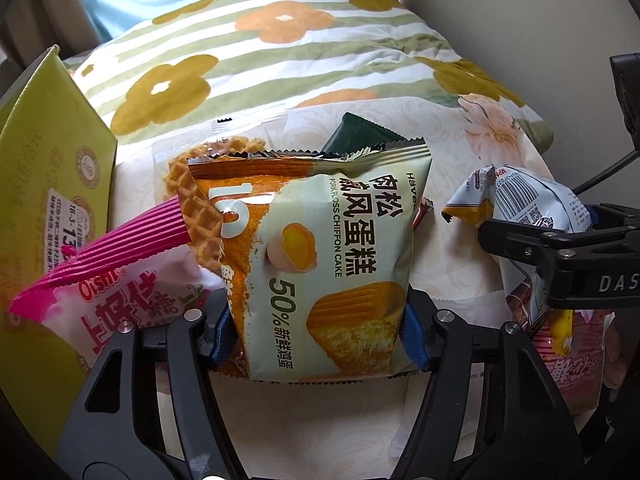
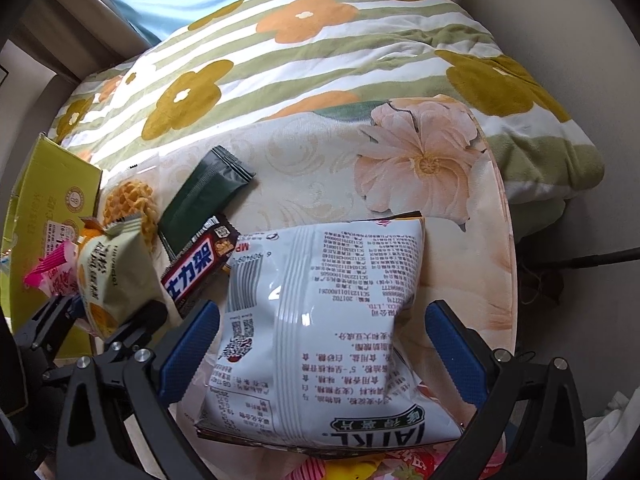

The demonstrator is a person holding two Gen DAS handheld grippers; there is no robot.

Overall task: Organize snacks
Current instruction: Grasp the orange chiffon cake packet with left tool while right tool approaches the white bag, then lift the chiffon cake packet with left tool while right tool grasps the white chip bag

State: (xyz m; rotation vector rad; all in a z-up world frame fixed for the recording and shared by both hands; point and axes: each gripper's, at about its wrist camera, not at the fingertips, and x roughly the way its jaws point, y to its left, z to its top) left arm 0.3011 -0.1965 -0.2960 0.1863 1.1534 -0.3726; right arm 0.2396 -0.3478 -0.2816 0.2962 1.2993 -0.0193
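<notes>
My left gripper (image 1: 316, 340) is shut on a pale green and orange pork floss chiffon cake packet (image 1: 320, 264), held upright; it also shows in the right wrist view (image 2: 112, 276). My right gripper (image 2: 324, 344) is open, its blue pads on either side of a white chip bag (image 2: 320, 320) that lies back side up on the table; the pads do not press it. That bag also shows at the right of the left wrist view (image 1: 528, 204). A Snickers bar (image 2: 200, 264), a dark green packet (image 2: 204, 196) and a waffle packet (image 2: 132, 200) lie between the grippers.
A yellow-green cardboard box (image 1: 52, 152) stands at the left. A pink Oishi bag (image 1: 120, 280) leans against it. Pink packets (image 2: 360, 464) lie under the chip bag. The round table has a floral cloth (image 2: 424, 152), with a flowered striped quilt (image 2: 320, 48) behind.
</notes>
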